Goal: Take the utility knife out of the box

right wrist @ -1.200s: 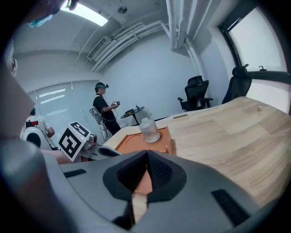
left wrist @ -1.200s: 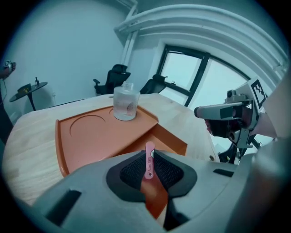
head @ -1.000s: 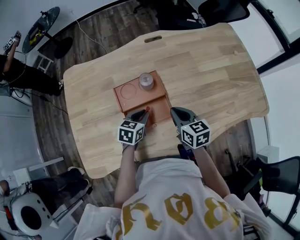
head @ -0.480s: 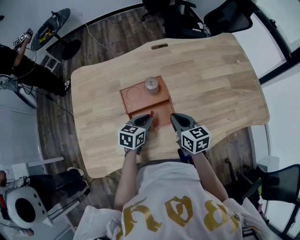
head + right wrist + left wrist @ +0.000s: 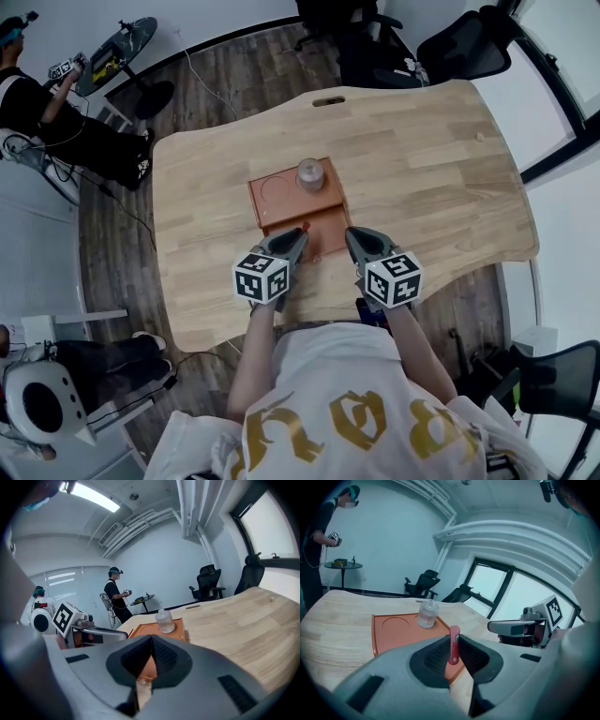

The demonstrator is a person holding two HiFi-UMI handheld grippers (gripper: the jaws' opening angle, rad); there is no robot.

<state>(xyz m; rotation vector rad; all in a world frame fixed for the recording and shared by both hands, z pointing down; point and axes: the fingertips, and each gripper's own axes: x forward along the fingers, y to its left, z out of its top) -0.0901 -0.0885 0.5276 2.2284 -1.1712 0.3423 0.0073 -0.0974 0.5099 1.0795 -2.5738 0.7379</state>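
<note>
At the far left a person (image 5: 37, 103) stood on the floor beside the wooden table (image 5: 422, 169). The left gripper (image 5: 292, 236) was pinching the red utility knife (image 5: 453, 645), which stood upright between the jaws, its top end poking out above them. The knife hung over the near part of the orange box (image 5: 281, 202); whether it touched the box could not be told. A small clear bottle (image 5: 310, 174) stood in the far part. The right gripper (image 5: 356, 239) sat just beside the box, jaws pressed together on nothing.
</note>
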